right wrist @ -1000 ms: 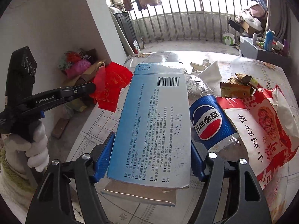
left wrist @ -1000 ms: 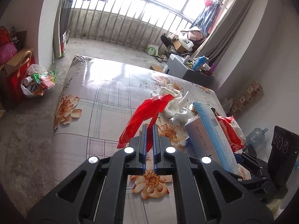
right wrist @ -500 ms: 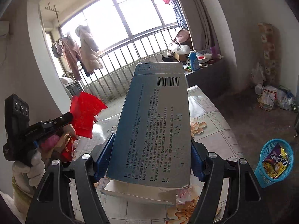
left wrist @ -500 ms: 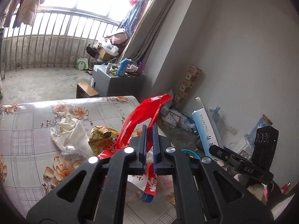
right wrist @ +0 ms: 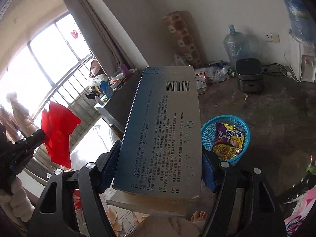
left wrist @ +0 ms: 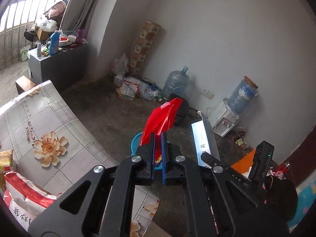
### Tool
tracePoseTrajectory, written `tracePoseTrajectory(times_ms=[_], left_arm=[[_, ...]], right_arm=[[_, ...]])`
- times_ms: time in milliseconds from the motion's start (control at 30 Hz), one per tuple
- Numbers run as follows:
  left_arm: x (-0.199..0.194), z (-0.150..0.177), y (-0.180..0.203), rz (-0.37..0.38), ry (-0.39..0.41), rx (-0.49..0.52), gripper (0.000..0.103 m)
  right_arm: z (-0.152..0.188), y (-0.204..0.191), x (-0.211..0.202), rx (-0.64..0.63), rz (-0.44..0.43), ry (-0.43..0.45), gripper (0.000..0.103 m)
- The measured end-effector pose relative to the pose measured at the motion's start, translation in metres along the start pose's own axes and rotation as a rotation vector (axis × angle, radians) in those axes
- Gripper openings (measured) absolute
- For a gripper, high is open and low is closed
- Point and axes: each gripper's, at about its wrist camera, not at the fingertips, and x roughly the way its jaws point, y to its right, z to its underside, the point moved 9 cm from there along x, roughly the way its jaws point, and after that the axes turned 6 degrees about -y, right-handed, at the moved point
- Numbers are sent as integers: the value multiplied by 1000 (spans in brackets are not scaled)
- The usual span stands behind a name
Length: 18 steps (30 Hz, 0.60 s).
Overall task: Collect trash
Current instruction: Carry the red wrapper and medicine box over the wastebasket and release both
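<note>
Two tools are showing: the left one (left wrist: 157, 136) is gripping one red wrapper (left wrist: 162, 118), the right one (right wrist: 158, 169) one blue box (right wrist: 164, 130). One blue basket (right wrist: 207, 136) is sitting at four o'clock of the box, holding one snack packet (right wrist: 229, 140). Two water jugs (right wrist: 235, 45) (left wrist: 243, 96) are standing by the wall.

Red plastic wrapper (left wrist: 162, 116) juts up, crumpled, pinched between the left jaws; blue printed box (right wrist: 164, 130) spans the right jaws, barcode end pointing away; blue basket (right wrist: 227, 138) sits on the floor beyond, beside them.
</note>
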Motion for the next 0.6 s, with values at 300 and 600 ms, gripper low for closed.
tracePoseTrajectory(times_ms=[300,600], left_arm=[[172,5,18,-7,-287,-50,4],[316,-3,18,-59,-412,-76,39]], right_arm=[[-3,98,77,159,93,-100,70],[-32,179,192,224,156,-136,83]])
